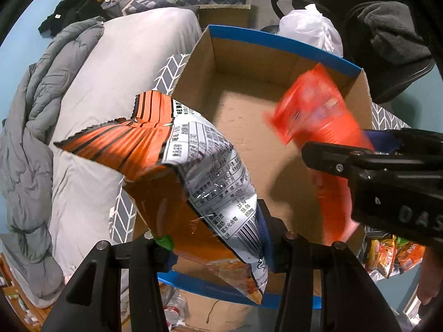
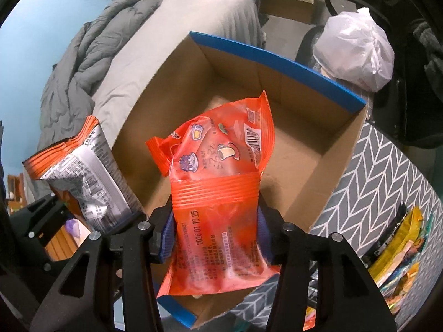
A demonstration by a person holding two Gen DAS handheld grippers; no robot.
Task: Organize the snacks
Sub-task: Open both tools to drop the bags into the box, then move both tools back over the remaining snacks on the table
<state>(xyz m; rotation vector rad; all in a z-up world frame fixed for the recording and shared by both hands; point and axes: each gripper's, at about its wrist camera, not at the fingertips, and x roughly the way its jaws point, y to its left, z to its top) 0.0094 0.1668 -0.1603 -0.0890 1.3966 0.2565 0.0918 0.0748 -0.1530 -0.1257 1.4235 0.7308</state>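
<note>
My left gripper [image 1: 216,246] is shut on an orange and silver snack bag [image 1: 193,171] and holds it above the near left edge of an open cardboard box [image 1: 249,116] with a blue rim. My right gripper [image 2: 216,227] is shut on a red-orange snack packet [image 2: 221,171] and holds it over the box [image 2: 304,152]. The right gripper [image 1: 360,163] and its blurred red packet [image 1: 318,110] also show in the left wrist view. The silver bag [image 2: 88,171] and left gripper show at the left of the right wrist view. The box floor looks bare.
The box stands on a grey chevron-patterned surface [image 2: 387,171]. Several loose snack packets [image 2: 401,249] lie at its right. A bed with a grey duvet [image 1: 69,110] is at the left. A white plastic bag [image 2: 357,49] and a dark chair [image 1: 387,41] stand behind the box.
</note>
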